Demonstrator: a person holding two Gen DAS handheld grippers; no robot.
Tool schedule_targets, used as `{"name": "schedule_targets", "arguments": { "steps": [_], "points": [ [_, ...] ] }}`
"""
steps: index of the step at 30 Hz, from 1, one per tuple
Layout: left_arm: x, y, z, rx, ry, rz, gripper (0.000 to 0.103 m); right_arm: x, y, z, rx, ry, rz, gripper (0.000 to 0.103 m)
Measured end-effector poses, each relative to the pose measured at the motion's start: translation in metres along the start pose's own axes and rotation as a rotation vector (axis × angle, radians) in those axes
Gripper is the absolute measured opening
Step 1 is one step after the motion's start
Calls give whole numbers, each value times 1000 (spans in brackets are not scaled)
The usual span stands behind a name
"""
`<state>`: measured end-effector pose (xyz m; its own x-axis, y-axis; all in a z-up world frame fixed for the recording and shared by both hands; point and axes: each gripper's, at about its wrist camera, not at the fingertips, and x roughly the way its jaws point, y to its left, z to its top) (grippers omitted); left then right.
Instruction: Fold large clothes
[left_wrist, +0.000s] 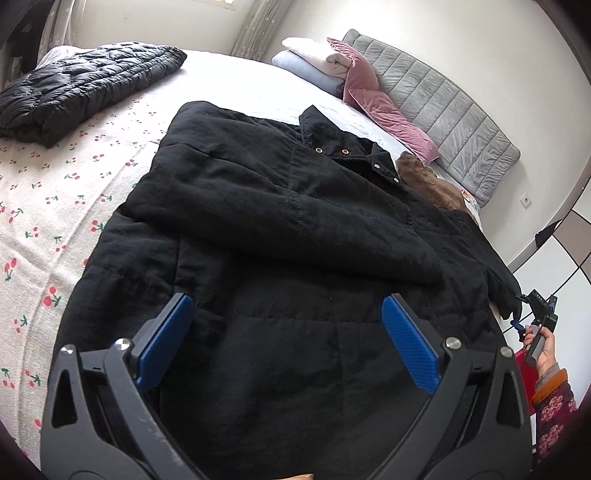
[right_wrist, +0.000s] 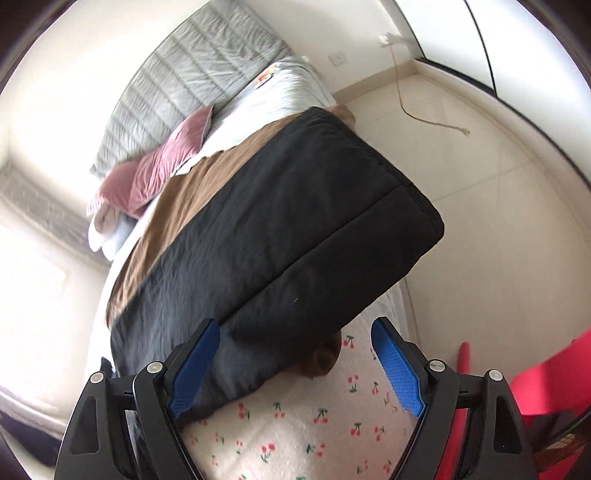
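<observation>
Lying under left hand-held gripper (left_wrist: 288, 321) — black coat (left_wrist: 280, 229) | both hand-held grippers wide, empty

Right tool (right_wrist: 295, 365) open above cherry-print sheet (right_wrist: 295, 424), black coat (right_wrist: 280, 229) over bed edge, pink pillow (right_wrist: 155, 170) beyond

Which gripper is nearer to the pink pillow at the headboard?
Right, as far as one can judge. The right gripper hovers over the black coat's edge on the pink pillow's side; the left gripper hovers over the coat's lower part.

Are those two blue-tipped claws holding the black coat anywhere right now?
No. The left gripper and right gripper both stand open above the black coat, gripping nothing.
</observation>
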<state>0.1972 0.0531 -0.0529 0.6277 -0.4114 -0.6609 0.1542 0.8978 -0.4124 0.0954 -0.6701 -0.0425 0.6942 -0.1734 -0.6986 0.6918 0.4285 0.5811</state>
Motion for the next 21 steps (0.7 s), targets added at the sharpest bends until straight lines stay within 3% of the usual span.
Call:
{"name": "schedule_targets", "arguments": {
  "steps": [3, 5, 7, 10, 16, 21],
  "points": [
    [1, -3, -2, 17, 4, 8, 102, 6, -12, 8, 78, -10, 54, 84],
    [1, -3, -3, 20, 5, 8, 102, 5, -15, 13, 102, -26, 79, 70],
    [2, -3, -2, 17, 7, 6, 102, -2, -14, 18, 95, -55, 72, 43],
    [3, -3, -2, 14, 10, 4, 102, -17, 2, 23, 33, -125, 51, 15],
    [1, -2, -1, 8, 3, 1, 102, -55, 54, 18, -187, -246, 27, 11],
    [-5, -2, 2, 2, -21, 1, 102, -86, 115, 6, -315, -285, 78, 10]
  ]
}}
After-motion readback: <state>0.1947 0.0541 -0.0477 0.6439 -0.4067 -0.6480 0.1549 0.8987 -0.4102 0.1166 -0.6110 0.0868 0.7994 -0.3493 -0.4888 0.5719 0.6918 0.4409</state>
